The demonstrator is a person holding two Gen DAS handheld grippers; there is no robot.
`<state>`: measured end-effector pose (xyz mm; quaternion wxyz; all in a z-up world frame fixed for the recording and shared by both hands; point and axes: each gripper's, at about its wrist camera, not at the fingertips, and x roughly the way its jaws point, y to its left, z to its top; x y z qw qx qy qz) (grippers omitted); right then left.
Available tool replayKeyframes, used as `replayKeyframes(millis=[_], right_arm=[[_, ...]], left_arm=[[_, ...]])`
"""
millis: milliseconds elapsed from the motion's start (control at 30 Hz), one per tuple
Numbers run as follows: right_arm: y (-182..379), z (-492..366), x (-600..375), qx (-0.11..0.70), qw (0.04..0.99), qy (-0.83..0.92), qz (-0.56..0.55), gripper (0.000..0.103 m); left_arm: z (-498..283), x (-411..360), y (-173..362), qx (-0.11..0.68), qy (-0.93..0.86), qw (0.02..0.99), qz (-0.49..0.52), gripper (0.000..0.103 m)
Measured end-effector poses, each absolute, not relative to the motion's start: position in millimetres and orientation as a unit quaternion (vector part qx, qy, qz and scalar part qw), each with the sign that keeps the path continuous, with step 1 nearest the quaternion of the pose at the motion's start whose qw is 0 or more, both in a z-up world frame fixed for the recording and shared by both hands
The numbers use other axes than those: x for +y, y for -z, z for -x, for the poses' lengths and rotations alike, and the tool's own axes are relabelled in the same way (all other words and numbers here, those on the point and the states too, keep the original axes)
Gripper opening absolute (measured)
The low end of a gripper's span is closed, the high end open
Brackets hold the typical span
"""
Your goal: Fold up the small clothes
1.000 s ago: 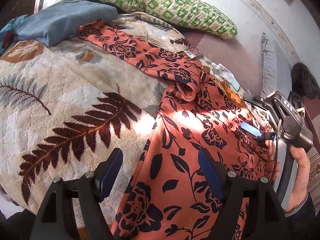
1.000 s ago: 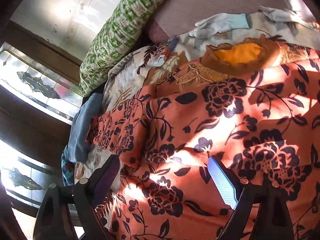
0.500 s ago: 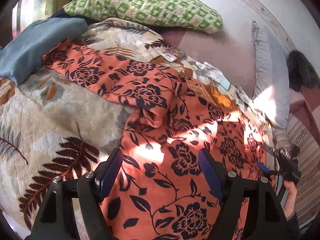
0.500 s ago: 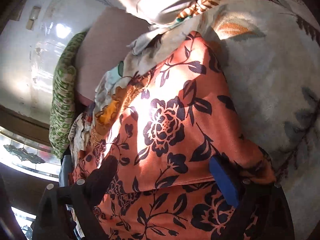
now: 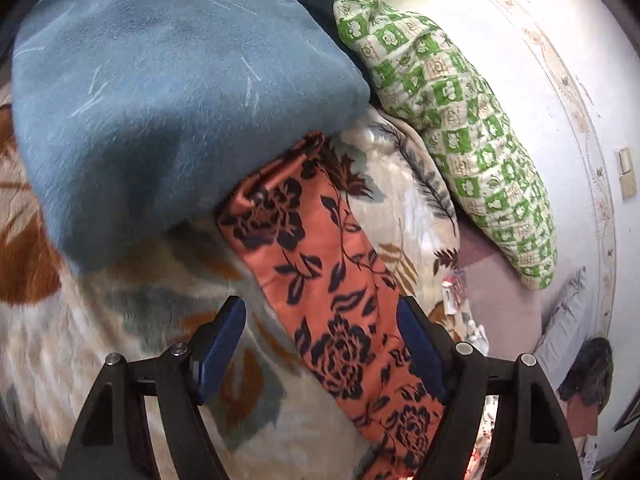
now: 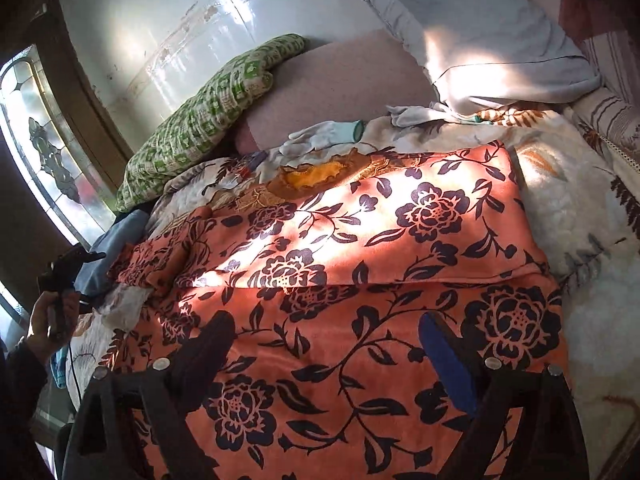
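Observation:
An orange garment with a dark floral print lies spread on the leaf-patterned blanket. Its right side is folded over onto the body. Its long left sleeve stretches out toward a blue fleece bundle. My left gripper is open, and its jaws straddle the sleeve just above it, near the cuff end. My right gripper is open and empty above the garment's lower body. The left gripper also shows in the right wrist view, at the far left.
A green checked pillow lies against the white wall behind the sleeve. A grey pillow and white gloves lie beyond the garment's collar. A stained-glass window is at the left.
My left gripper has swung left from the garment's body along the sleeve to its cuff end by the blue bundle. My right gripper has drawn back from the folded right edge and now faces the body.

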<state>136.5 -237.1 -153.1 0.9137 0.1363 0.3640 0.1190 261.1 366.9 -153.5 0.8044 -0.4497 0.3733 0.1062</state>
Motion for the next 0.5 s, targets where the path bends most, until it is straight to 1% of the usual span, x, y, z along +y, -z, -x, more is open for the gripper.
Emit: replayKeyframes(millis=[100,200,300,333,400,467,500], right_arm=[[157.9,-136.0,-233.5,0.361,0.919,-0.11,-0.113,0.095],[163.5,-138.2,-236.0,0.359,0.92,-0.112,-0.114,0.095],[170.9,-139.4,-239.8,0.36,0.92,-0.107,-0.114,0.095],[172.8,-139.7,-241.1,0.36,0.92,-0.103,-0.113,0.095],[173.3,-139.9,-245.5,0.356,0.923,-0.093,-0.111,0.095],[171.3,-139.5,-251.0,0.347,0.927,-0.087,-0.116,0.095],[170.7,-139.9,-253.7,0.345,0.927,-0.085,-0.119,0.095]], left_arm=[[-276.2,377.4,172.5,0.391,-0.128,0.797,0.443,0.078],[-283.7,379.0,168.1,0.37,-0.13,0.81,0.436,0.078],[-295.1,380.2,172.5,0.379,-0.145,0.806,0.43,0.079],[-298.5,380.0,172.9,0.381,-0.149,0.806,0.428,0.082],[-302.4,379.4,170.9,0.383,-0.162,0.801,0.43,0.085],[-307.1,376.9,169.1,0.392,-0.18,0.797,0.422,0.083],[-308.8,374.7,167.5,0.4,-0.197,0.797,0.407,0.061]])
